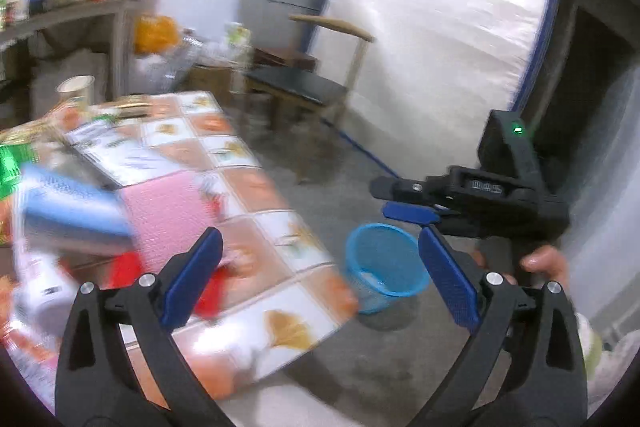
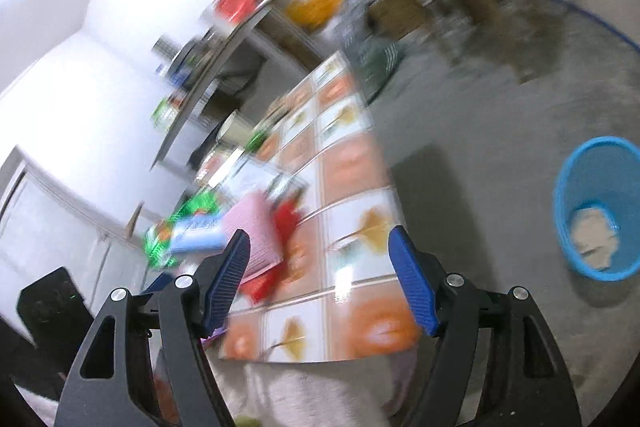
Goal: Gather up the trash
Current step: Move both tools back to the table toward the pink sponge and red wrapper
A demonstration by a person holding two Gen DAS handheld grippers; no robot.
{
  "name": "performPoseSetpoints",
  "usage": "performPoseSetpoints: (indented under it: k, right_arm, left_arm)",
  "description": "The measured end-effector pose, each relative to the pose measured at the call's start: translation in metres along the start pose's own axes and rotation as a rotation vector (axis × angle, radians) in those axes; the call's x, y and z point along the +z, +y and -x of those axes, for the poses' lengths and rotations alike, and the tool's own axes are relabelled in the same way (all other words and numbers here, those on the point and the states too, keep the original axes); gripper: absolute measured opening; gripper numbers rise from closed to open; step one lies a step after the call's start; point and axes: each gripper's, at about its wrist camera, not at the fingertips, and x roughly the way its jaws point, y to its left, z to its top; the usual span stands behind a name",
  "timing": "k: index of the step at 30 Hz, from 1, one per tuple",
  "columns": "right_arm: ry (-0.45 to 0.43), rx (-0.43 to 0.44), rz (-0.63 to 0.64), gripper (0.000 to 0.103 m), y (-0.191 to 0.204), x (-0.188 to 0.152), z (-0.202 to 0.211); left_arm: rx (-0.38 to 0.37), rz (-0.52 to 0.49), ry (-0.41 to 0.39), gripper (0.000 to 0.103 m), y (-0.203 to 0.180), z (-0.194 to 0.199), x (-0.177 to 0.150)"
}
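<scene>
1. Down on the grey floor, the blue mesh bin (image 2: 598, 209) stands just beside the table's corner, with a pale crumpled scrap (image 2: 594, 229) lying inside it.
2. Above the patterned tablecloth (image 1: 256, 187), the left gripper (image 1: 320, 279) has its jaws spread wide, nothing between them.
3. Likewise the right gripper (image 2: 326, 277) is parted and empty.
4. Blurred wrappers, a pink pad (image 1: 168, 211) and a paper cup (image 1: 76, 89) crowd the table.
5. A chair (image 1: 304, 87) stands beyond it.
</scene>
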Motion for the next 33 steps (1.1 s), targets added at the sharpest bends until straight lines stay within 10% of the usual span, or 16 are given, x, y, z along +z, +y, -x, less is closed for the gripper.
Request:
performPoseSetpoints:
  k: [8, 18, 25, 33]
  right_arm:
    - [0.088, 0.069, 0.029, 0.07, 0.05, -0.01, -0.063]
    - [0.148, 0.08, 0.001, 0.058, 0.06, 0.009, -0.127]
    - [0.188, 0.146, -0.034, 0.049, 0.05, 0.019, -0.145]
    - [0.228, 0.206, -0.063, 0.014, 0.046, 0.015, -0.155]
  left_arm:
    - [0.293, -0.015, 0.067, 0.094, 0.059, -0.016, 0.002]
    - [0.167, 0.205, 0.138, 0.055, 0.115, -0.044, -0.001]
    - [0.149, 0.249, 0.192, 0.054, 0.125, -0.061, -0.006]
    - [0.088, 0.369, 0.268, 0.054, 0.139, -0.082, -0.011]
